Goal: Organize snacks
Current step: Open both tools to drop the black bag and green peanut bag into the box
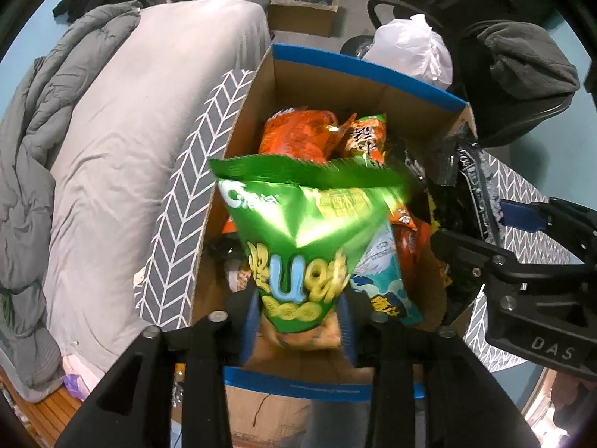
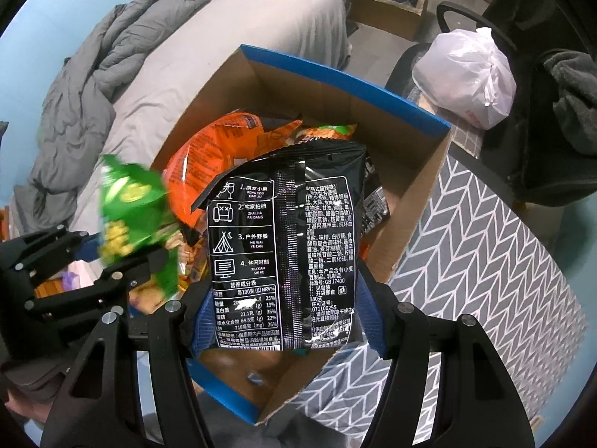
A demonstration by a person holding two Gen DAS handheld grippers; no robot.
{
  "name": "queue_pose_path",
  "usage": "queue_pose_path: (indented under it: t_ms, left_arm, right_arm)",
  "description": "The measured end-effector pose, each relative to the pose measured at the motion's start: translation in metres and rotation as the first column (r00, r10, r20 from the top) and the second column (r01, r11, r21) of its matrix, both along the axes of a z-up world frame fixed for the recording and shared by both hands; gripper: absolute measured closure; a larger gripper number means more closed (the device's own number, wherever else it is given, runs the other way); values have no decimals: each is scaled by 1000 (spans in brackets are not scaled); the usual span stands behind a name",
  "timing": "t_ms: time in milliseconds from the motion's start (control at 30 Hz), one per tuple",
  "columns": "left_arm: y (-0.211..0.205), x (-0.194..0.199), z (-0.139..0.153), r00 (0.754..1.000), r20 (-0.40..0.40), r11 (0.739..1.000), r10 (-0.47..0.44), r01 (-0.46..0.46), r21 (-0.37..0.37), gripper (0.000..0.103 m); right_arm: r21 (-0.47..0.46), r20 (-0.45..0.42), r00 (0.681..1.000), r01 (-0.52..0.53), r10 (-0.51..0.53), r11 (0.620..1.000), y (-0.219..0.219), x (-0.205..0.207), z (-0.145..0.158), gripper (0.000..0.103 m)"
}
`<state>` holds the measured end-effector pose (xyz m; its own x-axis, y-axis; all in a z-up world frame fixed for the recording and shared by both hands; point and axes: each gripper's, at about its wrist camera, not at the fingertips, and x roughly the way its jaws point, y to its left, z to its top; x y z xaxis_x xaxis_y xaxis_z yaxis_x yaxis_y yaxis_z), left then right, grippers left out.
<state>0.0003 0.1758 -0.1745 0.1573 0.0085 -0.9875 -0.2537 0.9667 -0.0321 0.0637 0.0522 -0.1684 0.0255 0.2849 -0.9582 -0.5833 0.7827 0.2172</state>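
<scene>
Cardboard box (image 2: 418, 201) of snacks beside grey bed (image 1: 149, 112), on chevron-patterned surface (image 2: 485, 261).

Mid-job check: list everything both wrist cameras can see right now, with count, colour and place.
green snack bag: one, green, between the left fingers over the box
black snack bag: one, black, between the right fingers over the box
cardboard box: one, brown with blue rim, below both grippers
orange snack bags: several, orange, inside the box
light blue packet: one, inside the box
bed: one, grey, left of the box
white plastic bag: one, on a chair beyond the box
left gripper: black, blue pads
right gripper: black, blue pads
</scene>
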Motion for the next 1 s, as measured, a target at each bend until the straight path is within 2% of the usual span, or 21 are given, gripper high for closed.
queue_pose_path:
  t_ms: [133, 233, 367, 600, 767, 933, 1000]
  left_arm:
    - [3, -2, 3, 1000, 8, 1000, -2, 1, 23, 52]
    - [3, -4, 9, 1000, 14, 1000, -6, 5, 26, 50]
    - [2, -6, 26, 999, 47, 999, -1, -1, 39, 37]
    - [-9, -12, 59, 993, 114, 999, -10, 6, 34, 31]
    - [-17, -15, 80, 990, 144, 1000, -8, 5, 24, 31]
    - [-24, -20, 104, 982, 190, 999, 9, -18, 41, 26]
    - [-28, -21, 111, 981, 195, 998, 7, -18, 53, 21]
  right_arm:
    - [-20, 34, 999, 2, -1, 1000, 3, -2, 6, 30]
    - [-27, 54, 999, 4, -2, 1000, 3, -2, 11, 30]
    - [-24, 70, 997, 13, -11, 1000, -1, -2, 20, 30]
    - [7, 102, 994, 43, -44, 999, -17, -4, 45, 30]
    - [36, 128, 989, 69, -73, 997, -31, -6, 66, 30]
    - [66, 160, 981, 102, -111, 993, -48, -8, 87, 30]
    - [73, 179, 976, 111, -123, 991, -55, -11, 96, 30]
